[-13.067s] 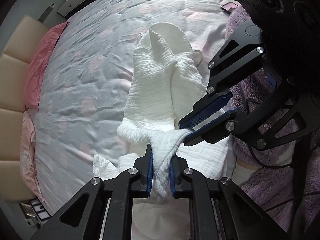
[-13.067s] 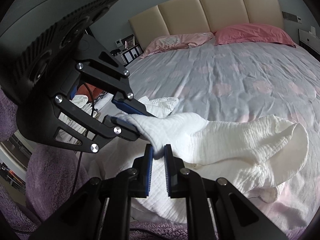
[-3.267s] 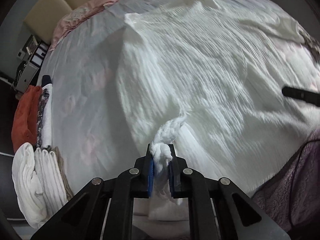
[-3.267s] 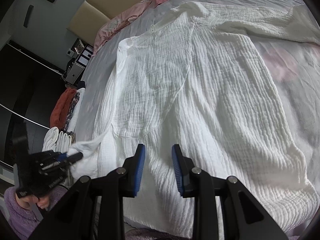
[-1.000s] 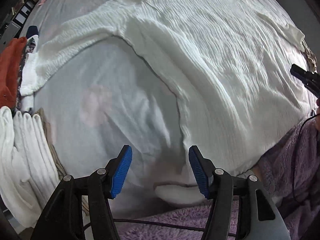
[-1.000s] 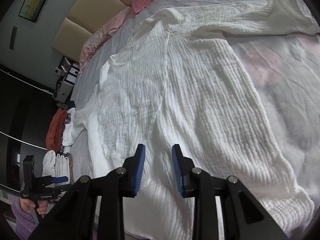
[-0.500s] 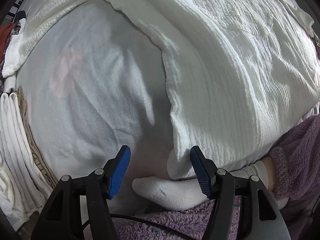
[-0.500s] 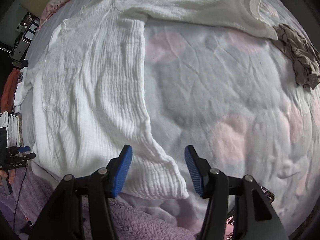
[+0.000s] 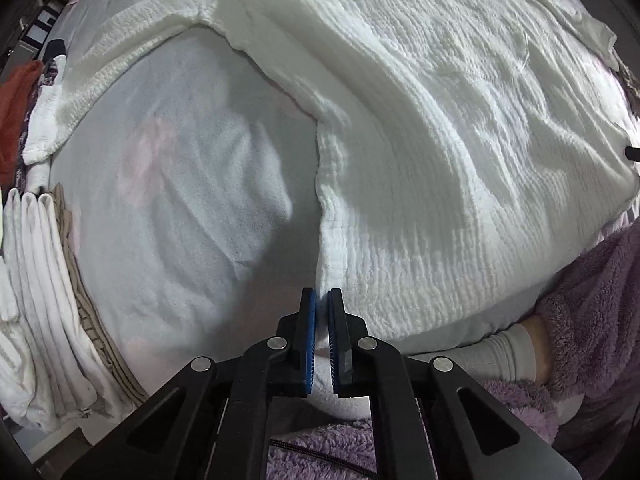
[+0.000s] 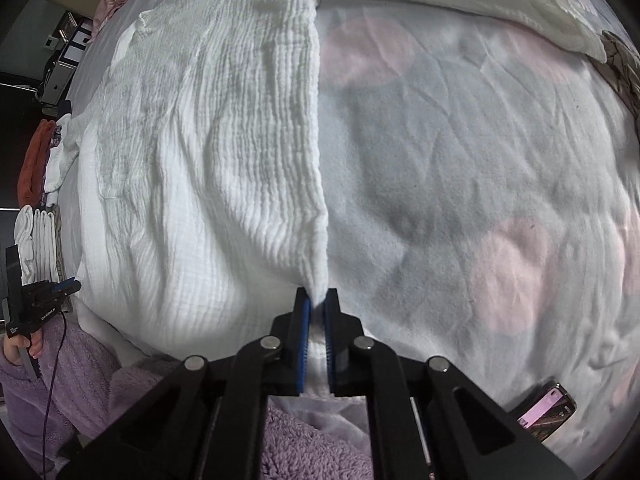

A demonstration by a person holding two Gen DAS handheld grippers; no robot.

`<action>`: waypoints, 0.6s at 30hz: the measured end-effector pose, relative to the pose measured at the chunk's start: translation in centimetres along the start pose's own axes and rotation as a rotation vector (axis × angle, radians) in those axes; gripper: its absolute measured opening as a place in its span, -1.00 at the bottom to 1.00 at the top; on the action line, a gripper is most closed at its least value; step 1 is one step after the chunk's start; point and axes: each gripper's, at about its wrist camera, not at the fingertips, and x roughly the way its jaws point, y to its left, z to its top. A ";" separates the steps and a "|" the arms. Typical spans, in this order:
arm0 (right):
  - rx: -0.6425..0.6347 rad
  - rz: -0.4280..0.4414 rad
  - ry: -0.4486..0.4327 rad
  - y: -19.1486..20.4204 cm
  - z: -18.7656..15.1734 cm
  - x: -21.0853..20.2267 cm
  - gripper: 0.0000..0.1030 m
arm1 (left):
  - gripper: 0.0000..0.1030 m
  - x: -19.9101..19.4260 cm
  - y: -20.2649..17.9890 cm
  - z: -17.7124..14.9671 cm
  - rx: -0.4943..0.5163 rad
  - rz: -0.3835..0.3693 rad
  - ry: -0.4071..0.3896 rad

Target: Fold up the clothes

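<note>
Phone (image 10: 546,410), screen lit, shows only in the right wrist view, at the lower right on the bedspread (image 10: 460,160); that view also catches the left gripper (image 10: 60,286) at the left edge, gripped by a hand (image 10: 20,350). Only the left wrist view gives us the folded stack of white towels (image 9: 36,280) at the left edge and a white-socked foot (image 9: 504,354) at the lower right beside purple fleece (image 9: 592,300).

Half a second ago both sets of blue pads stood wide apart above the cloth; now we see the left gripper (image 9: 322,296) pinched together on the near left corner of the white crinkled shirt (image 9: 440,120), and the right gripper (image 10: 316,296) clamped on its near right corner.

White shirt (image 10: 200,140) lies spread flat across the bed, ribbed and rumpled, 1 sleeve reaching toward the upper left of the left view, the other across the top of the right view.
</note>
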 end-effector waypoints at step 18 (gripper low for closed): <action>-0.032 -0.103 0.031 1.2 -0.5 -3.3 -0.90 | -0.90 -0.6 4.4 -3.2 -0.023 0.019 0.065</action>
